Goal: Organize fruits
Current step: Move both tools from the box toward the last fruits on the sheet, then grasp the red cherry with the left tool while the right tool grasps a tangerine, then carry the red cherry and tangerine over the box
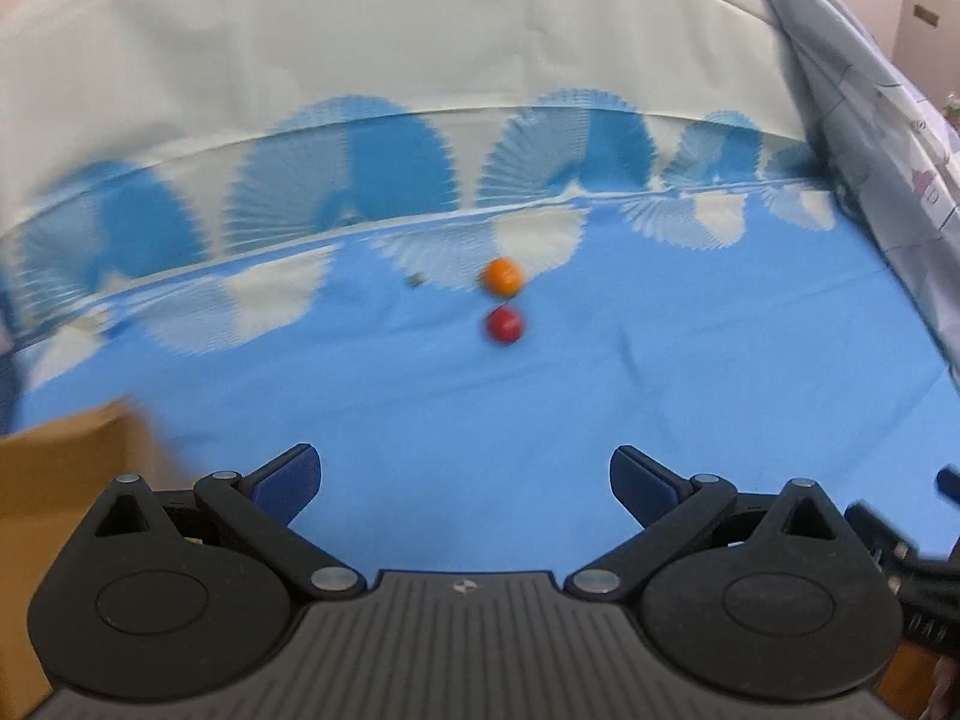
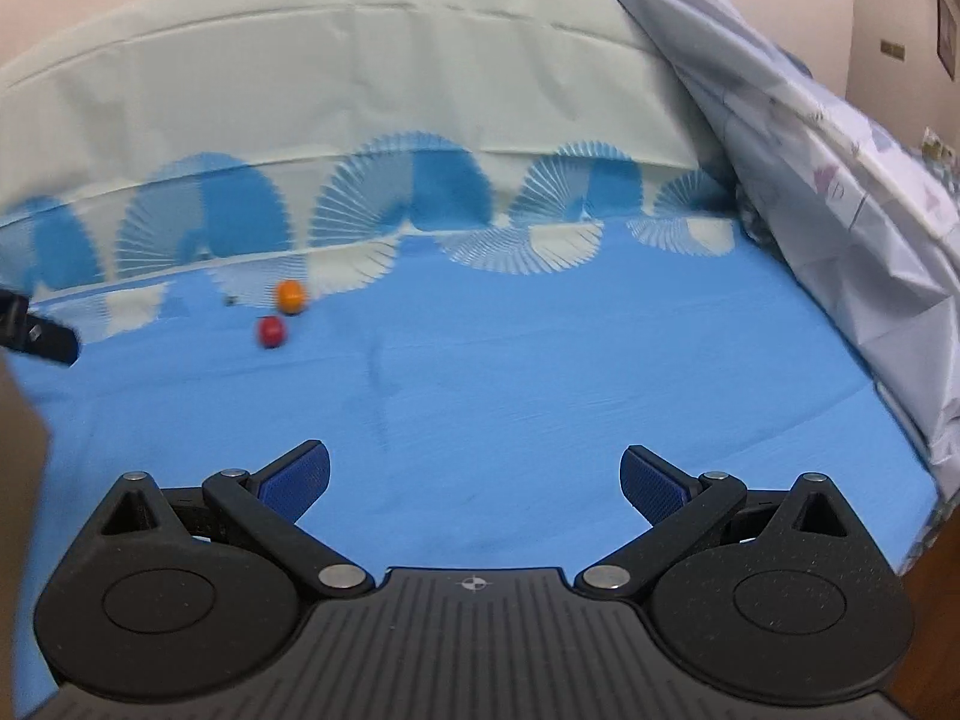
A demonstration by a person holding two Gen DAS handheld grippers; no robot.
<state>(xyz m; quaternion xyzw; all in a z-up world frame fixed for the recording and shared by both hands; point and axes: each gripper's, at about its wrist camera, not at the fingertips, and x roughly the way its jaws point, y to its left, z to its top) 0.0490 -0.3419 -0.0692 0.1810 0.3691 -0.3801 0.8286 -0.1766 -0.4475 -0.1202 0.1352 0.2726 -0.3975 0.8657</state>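
Observation:
An orange fruit (image 1: 503, 276) and a red fruit (image 1: 504, 325) lie close together on the blue cloth, far ahead of my left gripper (image 1: 465, 480), which is open and empty. In the right wrist view the orange fruit (image 2: 291, 296) and the red fruit (image 2: 271, 331) lie far ahead to the left of my right gripper (image 2: 474, 480), also open and empty. Part of the left gripper (image 2: 36, 339) shows at the left edge there. Both views are blurred.
A brown cardboard box (image 1: 66, 480) stands at the lower left beside my left gripper. A small dark object (image 1: 414, 280) lies left of the orange fruit. A pale patterned sheet (image 2: 840, 192) drapes steeply on the right. The cloth rises as a backdrop (image 1: 360, 90) behind the fruits.

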